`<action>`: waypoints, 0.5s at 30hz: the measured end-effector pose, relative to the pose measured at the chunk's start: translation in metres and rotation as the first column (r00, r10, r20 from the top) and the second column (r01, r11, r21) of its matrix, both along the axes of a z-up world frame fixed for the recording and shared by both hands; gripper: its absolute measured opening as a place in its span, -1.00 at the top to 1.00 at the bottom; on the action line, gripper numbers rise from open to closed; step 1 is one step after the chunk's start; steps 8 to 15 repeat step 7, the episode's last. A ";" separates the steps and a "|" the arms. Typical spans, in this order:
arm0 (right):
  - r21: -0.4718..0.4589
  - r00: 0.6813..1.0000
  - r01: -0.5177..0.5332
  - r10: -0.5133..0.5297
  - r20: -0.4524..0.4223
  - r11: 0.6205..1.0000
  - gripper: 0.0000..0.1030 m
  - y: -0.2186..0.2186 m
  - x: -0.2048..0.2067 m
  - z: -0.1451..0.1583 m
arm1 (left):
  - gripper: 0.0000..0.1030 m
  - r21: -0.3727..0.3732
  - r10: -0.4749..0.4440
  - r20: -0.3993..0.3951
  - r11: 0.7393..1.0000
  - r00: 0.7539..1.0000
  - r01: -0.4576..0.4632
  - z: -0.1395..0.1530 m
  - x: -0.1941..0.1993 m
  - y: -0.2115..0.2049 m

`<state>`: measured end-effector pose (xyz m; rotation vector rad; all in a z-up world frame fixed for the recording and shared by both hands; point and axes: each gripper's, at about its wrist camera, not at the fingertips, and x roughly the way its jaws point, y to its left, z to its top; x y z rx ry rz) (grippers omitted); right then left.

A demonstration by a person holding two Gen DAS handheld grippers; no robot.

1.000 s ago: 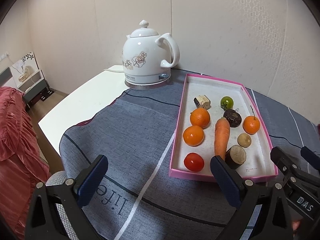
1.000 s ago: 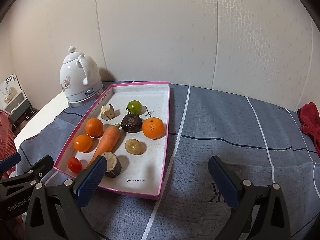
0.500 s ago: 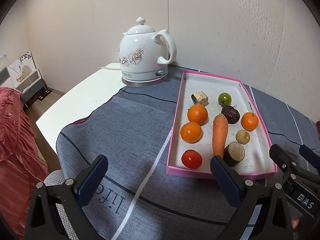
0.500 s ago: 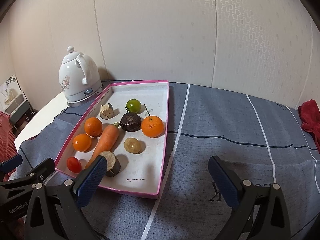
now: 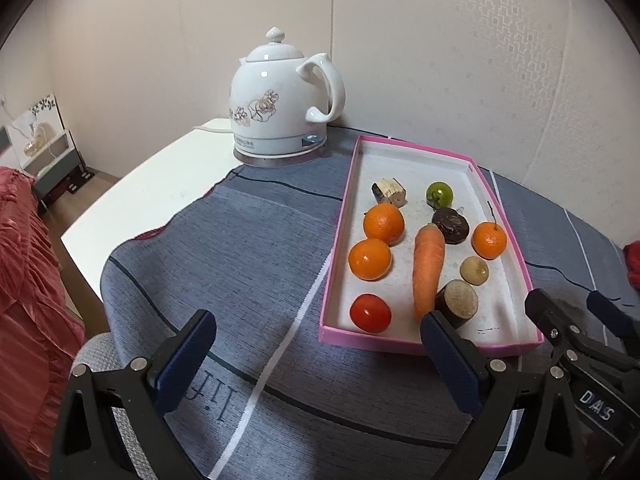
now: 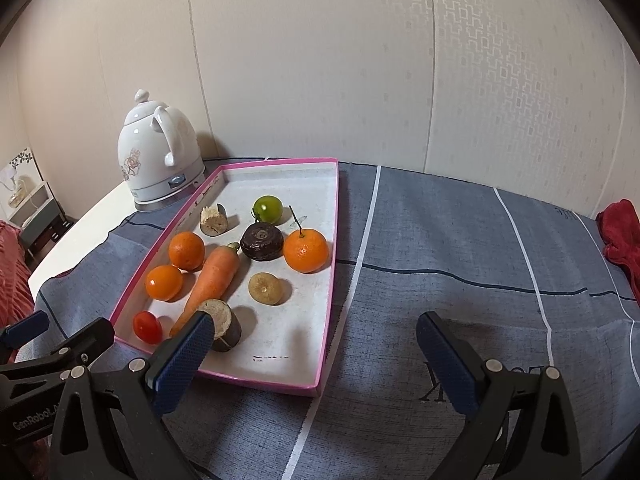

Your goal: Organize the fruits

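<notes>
Pink-rimmed tray (image 6: 325,280) of fruit on the grey-clothed counter (image 6: 440,264), both grippers hanging spread and empty before it.

Left gripper (image 5: 320,344) and right gripper (image 6: 312,344) hover short of the tray's near edge. Inside lie three oranges, one stemmed (image 6: 306,250), a carrot (image 6: 212,280), a red tomato (image 6: 147,326), a green fruit (image 6: 267,209) and some brown pieces. A white kettle (image 5: 280,100) stands beyond the far corner.

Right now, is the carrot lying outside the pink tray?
No, the carrot lies inside the pink tray, between the oranges and the brown round things.
</notes>
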<state>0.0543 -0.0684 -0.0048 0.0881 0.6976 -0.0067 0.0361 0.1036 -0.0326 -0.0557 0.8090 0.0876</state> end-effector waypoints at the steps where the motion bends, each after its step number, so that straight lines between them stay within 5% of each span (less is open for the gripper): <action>1: 0.000 1.000 0.000 0.000 -0.002 1.000 -0.99 0.000 0.000 0.000 | -0.99 0.002 0.007 0.000 1.000 1.000 -0.007 0.000 0.000 0.000; 15: -0.001 1.000 0.006 -0.006 0.002 1.000 -0.99 0.001 0.001 0.000 | -0.99 -0.001 0.022 0.008 1.000 1.000 -0.022 0.000 -0.001 0.002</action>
